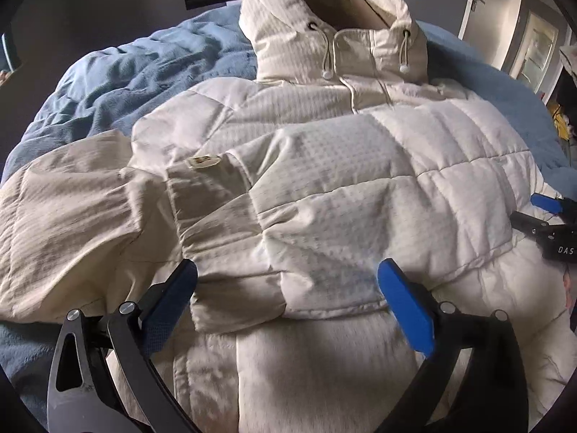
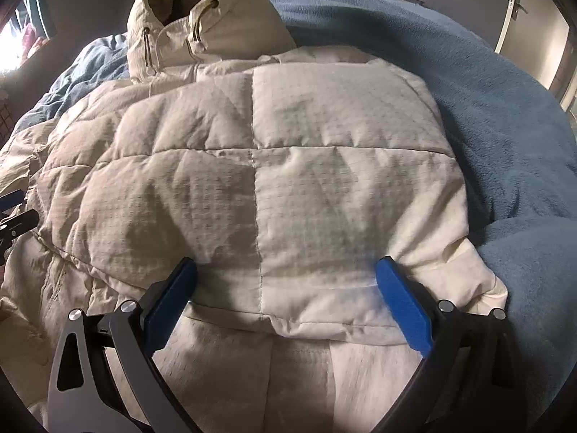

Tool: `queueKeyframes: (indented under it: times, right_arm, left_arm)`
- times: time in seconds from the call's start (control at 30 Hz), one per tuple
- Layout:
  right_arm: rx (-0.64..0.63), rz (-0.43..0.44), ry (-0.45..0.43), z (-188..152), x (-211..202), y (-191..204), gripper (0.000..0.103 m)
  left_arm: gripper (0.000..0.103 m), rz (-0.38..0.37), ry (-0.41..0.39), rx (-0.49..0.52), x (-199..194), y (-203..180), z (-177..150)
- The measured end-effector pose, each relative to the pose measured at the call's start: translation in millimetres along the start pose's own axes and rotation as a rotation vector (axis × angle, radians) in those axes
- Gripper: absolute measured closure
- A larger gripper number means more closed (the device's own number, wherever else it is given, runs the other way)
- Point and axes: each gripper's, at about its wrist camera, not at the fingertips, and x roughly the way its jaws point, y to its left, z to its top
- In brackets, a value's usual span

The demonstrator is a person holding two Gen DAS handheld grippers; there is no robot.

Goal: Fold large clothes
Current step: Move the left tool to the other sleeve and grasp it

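Observation:
A white quilted hooded jacket lies on a blue blanket, hood at the far end. One side panel and sleeve are folded over its front. My left gripper is open, its blue fingers spread just above the folded sleeve cuff near the hem. My right gripper is open over the folded quilted panel near its lower edge, holding nothing. The right gripper also shows at the right edge of the left wrist view.
The blue blanket covers the bed around the jacket, rumpled on the left. A white door and a doorway stand at the far right. A dark wall is behind the bed.

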Motion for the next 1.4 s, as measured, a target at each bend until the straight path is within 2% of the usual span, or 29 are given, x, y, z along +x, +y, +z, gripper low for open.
queueKeyframes:
  times: [0.33,0.47,0.63,0.77,0.83,0.97,1.13,1.23,1.4]
  right_arm:
    - [0.072,-0.024,-0.066,-9,-41,-14,0.008]
    - [0.099,-0.145,-0.141,-10,-65,-17,0.008]
    - [0.075,-0.233,-0.267,-10,-102,-10,0.008]
    - [0.047,-0.337,-0.362,-7,-130,5,0.008]
    - [0.034,-0.323,-0.383,-5,-137,11,0.008]
    - [0.026,-0.196,-0.374,-1,-137,20,0.008]
    - [-0.011,-0.180,-0.360,-2,-130,36,0.008]
    - [-0.015,-0.167,-0.352,-1,-124,38,0.008]
    - [0.010,-0.148,-0.332,1,-113,35,0.008]
  left_arm:
    - [0.007,0.026,0.005,-0.122,-24,25,-10]
    - [0.007,0.025,-0.028,-0.184,-38,38,-11]
    - [0.007,0.043,-0.093,-0.227,-64,54,-9]
    - [0.007,0.043,-0.158,-0.322,-93,87,-9]
    - [0.007,0.041,-0.171,-0.397,-103,109,-12]
    - [0.007,0.059,-0.177,-0.563,-115,158,-25]
    - [0.007,0.023,-0.144,-0.809,-113,219,-49]
    - [0.007,0.080,-0.125,-0.853,-110,242,-60]
    - [0.007,0.080,-0.144,-0.958,-102,273,-73]
